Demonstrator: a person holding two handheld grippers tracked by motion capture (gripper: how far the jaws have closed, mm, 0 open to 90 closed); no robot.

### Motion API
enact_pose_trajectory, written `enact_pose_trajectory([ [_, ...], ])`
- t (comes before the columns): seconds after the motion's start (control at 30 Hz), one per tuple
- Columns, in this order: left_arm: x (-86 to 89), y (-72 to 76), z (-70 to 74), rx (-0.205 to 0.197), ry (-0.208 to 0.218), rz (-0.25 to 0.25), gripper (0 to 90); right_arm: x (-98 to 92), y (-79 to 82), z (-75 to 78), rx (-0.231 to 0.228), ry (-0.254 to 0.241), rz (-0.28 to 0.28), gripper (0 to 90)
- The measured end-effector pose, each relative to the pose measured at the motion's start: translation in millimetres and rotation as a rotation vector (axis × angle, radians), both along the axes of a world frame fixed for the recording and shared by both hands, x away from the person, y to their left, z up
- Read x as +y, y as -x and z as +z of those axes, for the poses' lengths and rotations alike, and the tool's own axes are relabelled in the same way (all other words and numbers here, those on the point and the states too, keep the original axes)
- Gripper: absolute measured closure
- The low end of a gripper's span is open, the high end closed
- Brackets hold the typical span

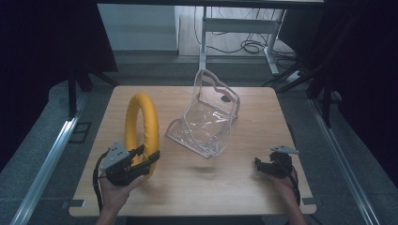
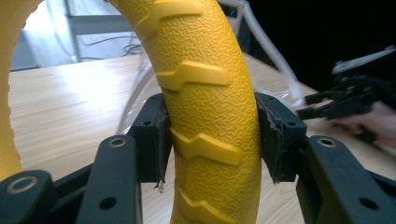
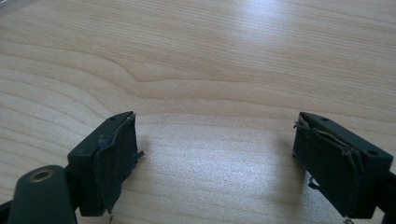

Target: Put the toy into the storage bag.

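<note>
The bumpy yellow rubber ring [image 2: 210, 112] is squeezed upright by the left gripper [image 1: 141, 161] for lifting off the wooden desk [image 1: 211, 183], while the right gripper [image 1: 267, 166] is held wide open and empty.

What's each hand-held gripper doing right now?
Left hand-held gripper: closed on the yellow ring.
Right hand-held gripper: open, holding nothing, over the table.

Yellow ring [image 2: 210, 98]: textured rubbery surface with raised zigzag ribs, standing upright, its near part running top to bottom through the middle. Left gripper [image 2: 211, 140]: two black jaws, pads pressed against either side of the ring. Wooden table [image 2: 70, 107]: pale grain, behind the ring. Clear plastic bag [image 2: 266, 46]: partly visible behind the ring. Right gripper [image 2: 345, 98]: farther off at right, in a hand, above the table edge.
</note>
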State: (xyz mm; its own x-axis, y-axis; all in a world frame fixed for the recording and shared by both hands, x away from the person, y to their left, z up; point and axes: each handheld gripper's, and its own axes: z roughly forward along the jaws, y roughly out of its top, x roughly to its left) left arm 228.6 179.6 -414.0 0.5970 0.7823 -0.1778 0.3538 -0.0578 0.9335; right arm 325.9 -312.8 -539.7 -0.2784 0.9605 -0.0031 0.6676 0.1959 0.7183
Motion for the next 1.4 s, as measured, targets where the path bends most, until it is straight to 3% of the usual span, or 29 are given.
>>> enact_pose_trajectory([
  [0.3,6.1,1.6,3.5,-0.009,0.06,-0.013,49.3,0.0,0.0,0.0,0.0,0.0,0.0,14.2],
  [0.7,3.6,8.1,14.1,-0.073,0.087,-0.018,49.3,0.0,-0.2,0.0,-0.001,-0.003,-0.004,14.3],
  [0.93,4.3,5.9,15.8,-0.077,0.127,-0.024,49.3,0.0,-0.3,-0.1,-0.001,-0.003,-0.004,14.4],
  [1.4,2.3,5.0,23.7,-0.112,0.152,-0.017,49.4,-0.2,-0.5,-0.2,-0.001,-0.003,-0.007,14.4],
])
